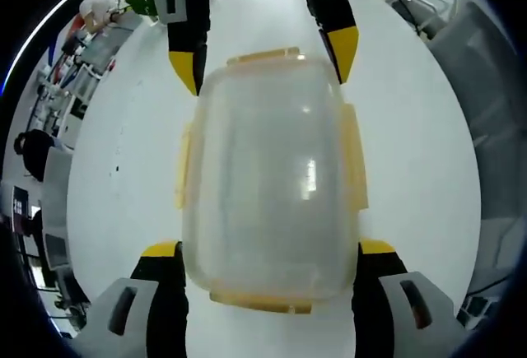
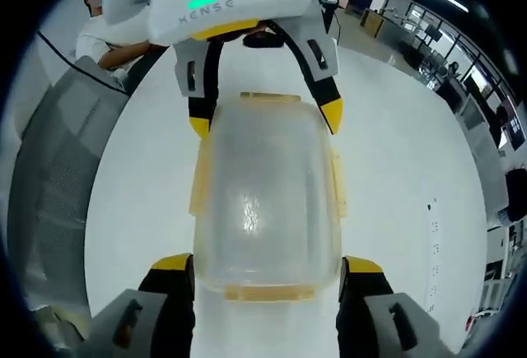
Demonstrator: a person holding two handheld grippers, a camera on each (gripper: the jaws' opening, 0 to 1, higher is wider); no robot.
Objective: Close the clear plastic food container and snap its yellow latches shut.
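Left gripper view: clear plastic food container [image 1: 270,181], lid on, resting on a white table [image 1: 412,160], yellow latches [image 1: 356,158] along its four edges; the left gripper [image 1: 269,253] stands wide open with its yellow-tipped jaws either side of the near end, contact not discernible, while the right gripper [image 1: 265,62] flanks the far end from opposite. Right gripper view: the same container [image 2: 268,197] on the table [image 2: 395,177], the right gripper [image 2: 268,266] spread wide astride its near end without a visible clamp, and the left gripper [image 2: 263,119] likewise open around the far end.
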